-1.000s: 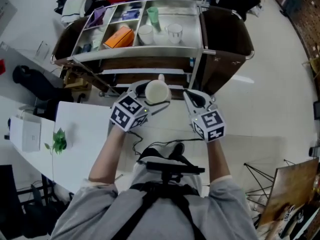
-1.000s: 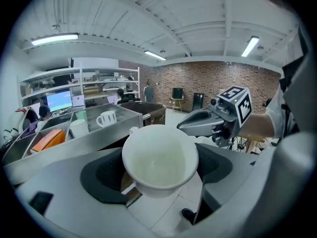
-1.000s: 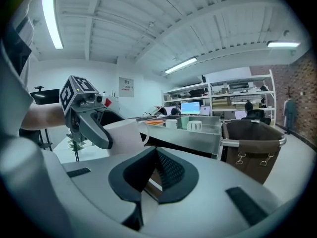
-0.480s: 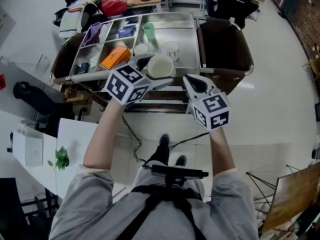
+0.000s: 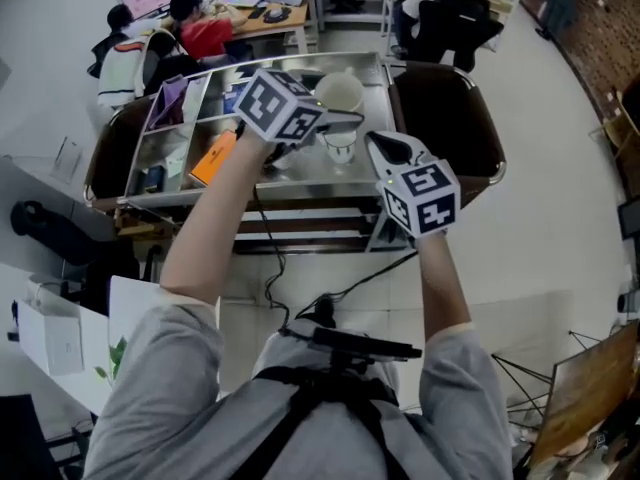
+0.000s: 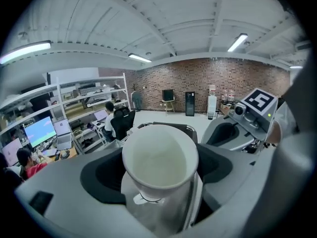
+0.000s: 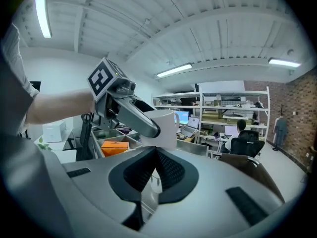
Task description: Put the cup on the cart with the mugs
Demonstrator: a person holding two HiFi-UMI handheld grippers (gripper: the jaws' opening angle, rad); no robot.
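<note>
Over the preceding second the left tool [image 5: 318, 118] travelled from short of the cart [image 5: 300, 190] to a position above its steel top, carrying the cup [image 5: 340, 92] with it; the right tool [image 5: 382, 146] advanced alongside. The left tool gripped the white cup by its lower body, mouth up and tilted slightly toward the camera in the left gripper view. The right tool's jaws were pressed together with nothing between them, and it hung at about 4 o'clock from the cup, apart from it. In the head view the cup was raised over the cart, at 12 o'clock from a clear mug [image 5: 341, 148]; an orange box [image 5: 210, 158] lay in a compartment at 8 o'clock. The step in hand was judged to be the lowering. Recommended procedure: level the cup, select bare steel just beside the clear mug, and descend vertically so that the base lands flat without striking the neighbouring mug. Release only once the base is fully seated, then withdraw the jaws clear of the rim. Keep the right tool clear of the descent path.
</note>
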